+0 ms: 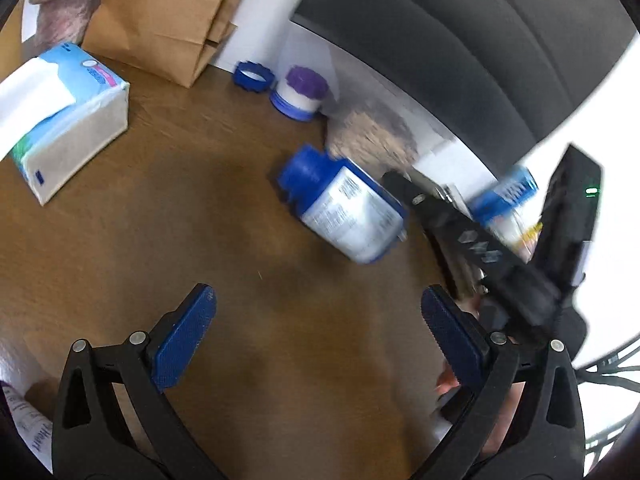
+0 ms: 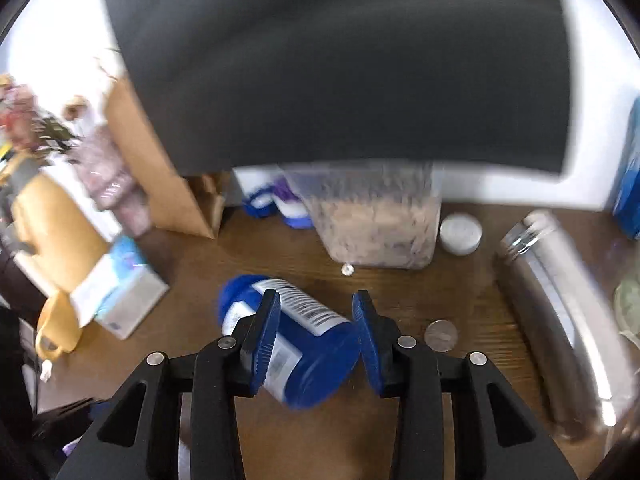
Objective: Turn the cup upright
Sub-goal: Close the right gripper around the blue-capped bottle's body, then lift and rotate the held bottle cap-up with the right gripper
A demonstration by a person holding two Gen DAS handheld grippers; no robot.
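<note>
A blue bottle-shaped cup with a white label lies on its side on a brown wooden desk. It sits between the spread fingers of the right claw, base nearest the claw and the narrower blue capped end pointing away to the left. The left pad lies across its body; the right pad sits just beside the base, and contact there cannot be confirmed. The claw is open, not yet squeezing.

The cup looks like rigid, light plastic with a smooth, probably slippery label. Being round, it would likely roll if nudged. The best hold appears to be across the middle of the body, pads on opposite sides.

The right claw reaches in low, tilted down toward the desk. The left claw hangs open and empty above bare desk, with the cup ahead of it and the right claw at its right.
</note>
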